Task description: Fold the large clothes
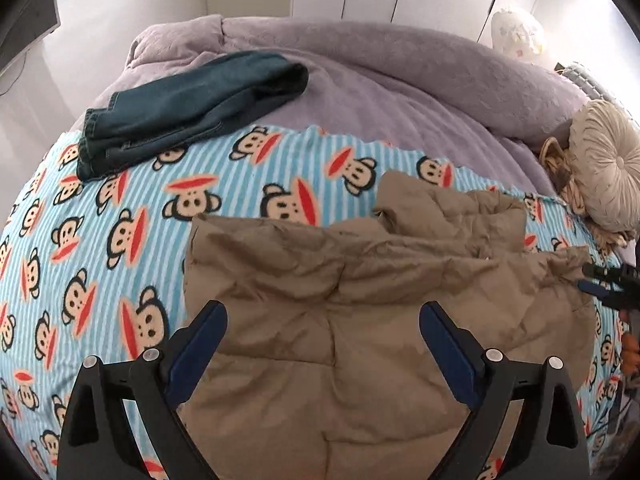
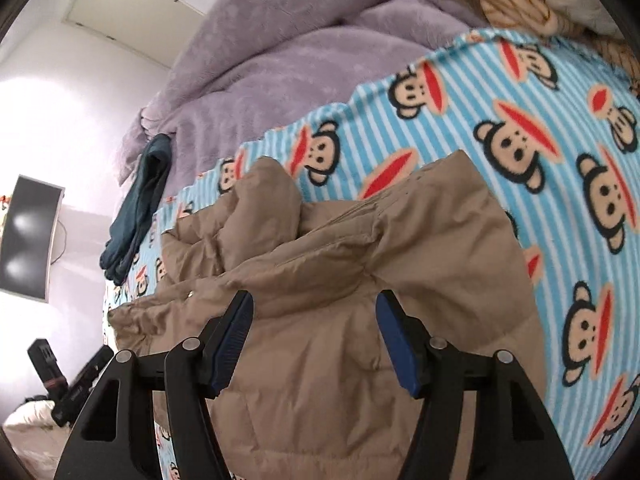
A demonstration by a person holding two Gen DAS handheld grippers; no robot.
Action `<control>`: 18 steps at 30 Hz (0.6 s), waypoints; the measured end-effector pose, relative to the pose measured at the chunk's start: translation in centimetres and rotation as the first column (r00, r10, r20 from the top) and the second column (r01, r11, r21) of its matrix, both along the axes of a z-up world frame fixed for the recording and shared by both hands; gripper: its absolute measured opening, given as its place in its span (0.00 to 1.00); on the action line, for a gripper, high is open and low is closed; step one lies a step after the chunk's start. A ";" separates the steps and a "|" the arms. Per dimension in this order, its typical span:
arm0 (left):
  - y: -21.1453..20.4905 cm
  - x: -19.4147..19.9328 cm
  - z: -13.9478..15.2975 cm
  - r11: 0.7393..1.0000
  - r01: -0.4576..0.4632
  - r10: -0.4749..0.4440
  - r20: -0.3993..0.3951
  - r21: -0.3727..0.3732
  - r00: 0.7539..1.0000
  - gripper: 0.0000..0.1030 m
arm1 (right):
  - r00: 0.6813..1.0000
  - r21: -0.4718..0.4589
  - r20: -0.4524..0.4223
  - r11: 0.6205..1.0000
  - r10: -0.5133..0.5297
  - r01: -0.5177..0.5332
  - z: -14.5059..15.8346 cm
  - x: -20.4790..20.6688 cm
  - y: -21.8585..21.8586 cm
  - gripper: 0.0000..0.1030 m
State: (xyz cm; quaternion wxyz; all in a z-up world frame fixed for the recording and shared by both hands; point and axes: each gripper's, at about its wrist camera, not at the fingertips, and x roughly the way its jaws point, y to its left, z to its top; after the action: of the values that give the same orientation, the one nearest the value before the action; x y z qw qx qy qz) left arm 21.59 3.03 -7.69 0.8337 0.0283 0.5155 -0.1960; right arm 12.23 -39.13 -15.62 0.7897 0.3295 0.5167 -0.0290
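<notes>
A tan puffer jacket [image 1: 360, 320] lies crumpled on a monkey-print blanket [image 1: 100, 260]. The left gripper [image 1: 322, 320] and right gripper [image 2: 314, 308] hover above it, both spread wide and holding nothing.

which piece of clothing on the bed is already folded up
The dark blue denim jeans, lying compact across the purple and monkey-print blankets. The tan puffer jacket under both open grippers is spread out and rumpled.

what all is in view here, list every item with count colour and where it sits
puffer jacket: 1, tan, crumpled on the monkey blanket, under both tools
monkey blanket: 1, blue striped, spread over the near bed
jeans: 1, dark blue, folded, far left across both blankets
purple blanket: 1, lilac, far half of bed
round cushion: 1, beige, right edge
screen: 1, black, on the wall
left tool: 1, black with blue pads, open above the jacket
right tool: 1, same, open above the jacket
</notes>
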 end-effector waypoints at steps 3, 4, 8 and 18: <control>-1.1 0.7 -1.5 0.999 0.041 -0.040 -0.028 0.036 0.999 0.65 | 0.996 -0.054 -0.018 0.995 0.083 -0.083 0.0 -0.5 1.9 0.15; -1.6 1.1 -2.6 0.997 0.047 -0.044 -0.047 0.066 0.998 0.62 | 0.992 -0.082 -0.040 0.990 0.116 -0.119 -0.5 -0.3 2.4 0.15; -2.3 2.7 -6.2 0.988 0.006 -0.004 -0.017 0.153 1.000 0.61 | 0.985 -0.196 -0.101 0.967 0.142 -0.160 -3.2 0.2 2.8 0.14; -3.1 5.9 -10.4 0.992 -0.054 0.051 0.035 0.118 0.998 0.62 | 0.998 -0.244 -0.064 0.970 -0.030 0.013 -7.9 3.1 -3.2 0.02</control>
State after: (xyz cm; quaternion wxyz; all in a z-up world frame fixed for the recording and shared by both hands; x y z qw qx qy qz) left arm 27.45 -0.06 -18.09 0.8436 0.0673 0.5134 -0.1426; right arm 15.28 -42.37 -23.47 0.8060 0.2346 0.5318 -0.1117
